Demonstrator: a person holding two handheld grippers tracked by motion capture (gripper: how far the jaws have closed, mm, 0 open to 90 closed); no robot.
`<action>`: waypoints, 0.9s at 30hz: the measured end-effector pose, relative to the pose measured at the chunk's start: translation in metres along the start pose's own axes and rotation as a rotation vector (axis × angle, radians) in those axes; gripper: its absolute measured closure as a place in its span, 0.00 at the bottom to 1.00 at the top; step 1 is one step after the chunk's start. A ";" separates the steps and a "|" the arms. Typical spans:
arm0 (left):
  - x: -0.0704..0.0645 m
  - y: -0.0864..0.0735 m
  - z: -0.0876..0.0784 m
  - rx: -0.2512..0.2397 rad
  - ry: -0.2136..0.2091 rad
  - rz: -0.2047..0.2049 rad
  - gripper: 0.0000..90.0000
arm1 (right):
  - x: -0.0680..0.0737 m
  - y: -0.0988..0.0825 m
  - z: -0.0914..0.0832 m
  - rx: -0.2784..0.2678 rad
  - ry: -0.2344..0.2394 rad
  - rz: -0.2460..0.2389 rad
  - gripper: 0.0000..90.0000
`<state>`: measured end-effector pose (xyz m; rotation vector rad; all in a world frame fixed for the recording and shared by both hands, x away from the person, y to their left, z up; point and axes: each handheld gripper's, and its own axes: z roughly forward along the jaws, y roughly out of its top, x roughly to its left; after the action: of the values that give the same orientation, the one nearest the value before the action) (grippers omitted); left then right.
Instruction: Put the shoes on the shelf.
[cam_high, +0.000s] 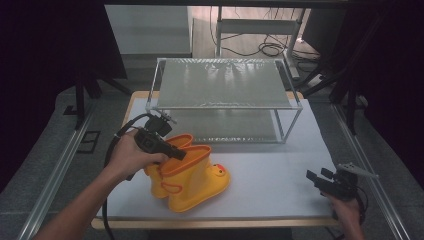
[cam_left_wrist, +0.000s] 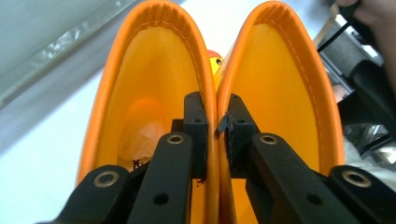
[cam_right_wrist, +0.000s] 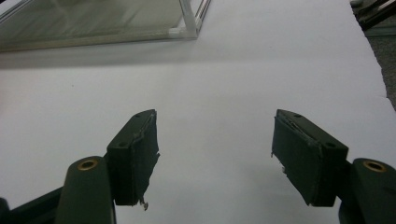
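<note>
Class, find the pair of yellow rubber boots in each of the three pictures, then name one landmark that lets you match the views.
High view: the yellow rubber boots stand left of centre on the white table, the left gripper at their tops.
Left gripper view: both boot openings span the frame, jaws pinching the two adjoining rims.
Right gripper view: boots not in it.
Shared landmark: the two-tier shelf rack, at upper left in both gripper views.

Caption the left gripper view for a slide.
Left gripper shut on the touching rims of two yellow boots, one jaw inside each opening.
</note>
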<state>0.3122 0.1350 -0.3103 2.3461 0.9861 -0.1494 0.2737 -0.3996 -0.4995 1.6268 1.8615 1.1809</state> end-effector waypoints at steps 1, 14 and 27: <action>-0.002 0.003 -0.003 -0.007 -0.006 0.003 0.91 | 0.000 0.000 0.000 0.003 -0.001 -0.001 0.35; -0.023 0.042 -0.024 -0.018 -0.013 0.064 0.91 | -0.004 0.001 -0.003 -0.005 -0.001 0.012 0.35; -0.040 0.075 -0.033 -0.033 -0.053 0.122 0.91 | -0.008 0.001 -0.004 -0.005 -0.008 0.029 0.35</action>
<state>0.3307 0.0866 -0.2354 2.3528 0.8115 -0.1452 0.2728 -0.4083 -0.4983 1.6591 1.8343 1.1886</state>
